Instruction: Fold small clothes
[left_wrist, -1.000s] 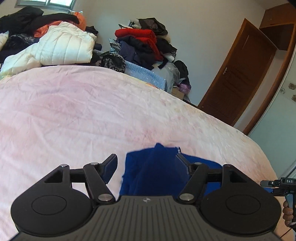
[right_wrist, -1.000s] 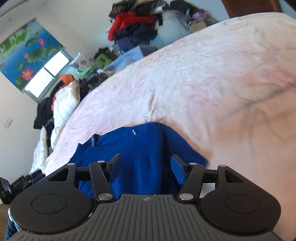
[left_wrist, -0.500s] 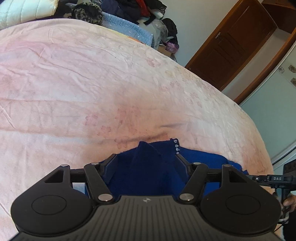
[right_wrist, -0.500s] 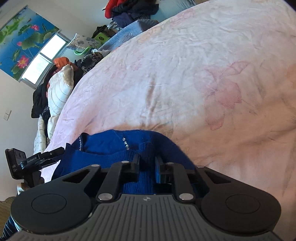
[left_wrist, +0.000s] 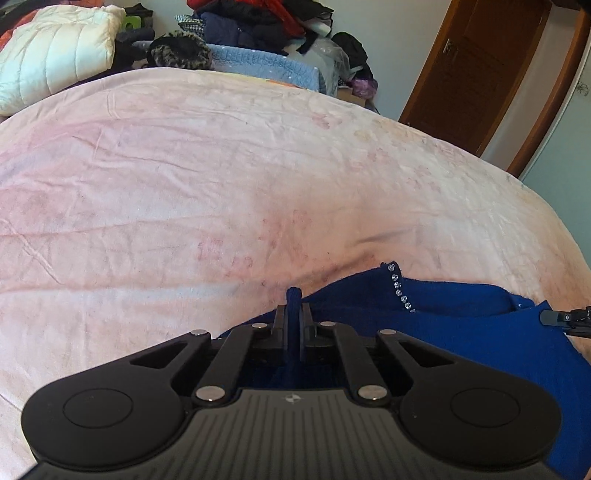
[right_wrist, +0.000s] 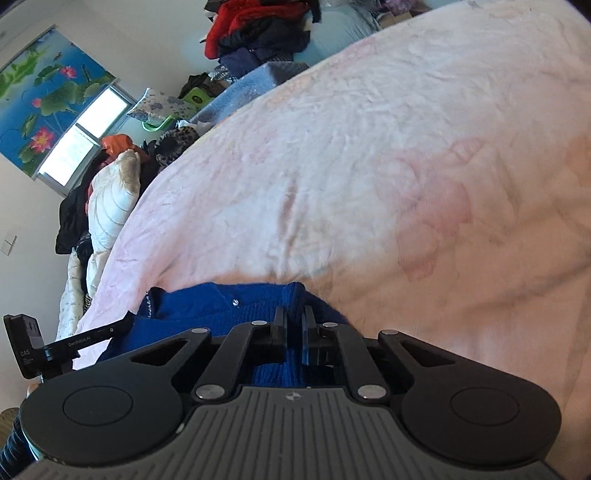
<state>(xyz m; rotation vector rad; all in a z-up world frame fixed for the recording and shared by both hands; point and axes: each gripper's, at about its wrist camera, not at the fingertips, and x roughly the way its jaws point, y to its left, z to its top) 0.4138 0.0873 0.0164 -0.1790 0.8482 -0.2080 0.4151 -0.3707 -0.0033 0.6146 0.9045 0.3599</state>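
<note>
Left claw (left_wrist: 294, 310), right claw (right_wrist: 294, 317) pinch blue sweater (left_wrist: 461, 325); "GenRobot.AI", "DAS" readable.

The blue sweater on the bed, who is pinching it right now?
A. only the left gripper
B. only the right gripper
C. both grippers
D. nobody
C: the left gripper and the right gripper each have their jaws closed on a fold of the blue sweater, which lies on the pink bedspread.

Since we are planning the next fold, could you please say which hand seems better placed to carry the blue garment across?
Neither clearly: left tongs and right tongs are each shut on a pinch of the blue garment, with bare pink blanket ahead. Probably move together.
</note>
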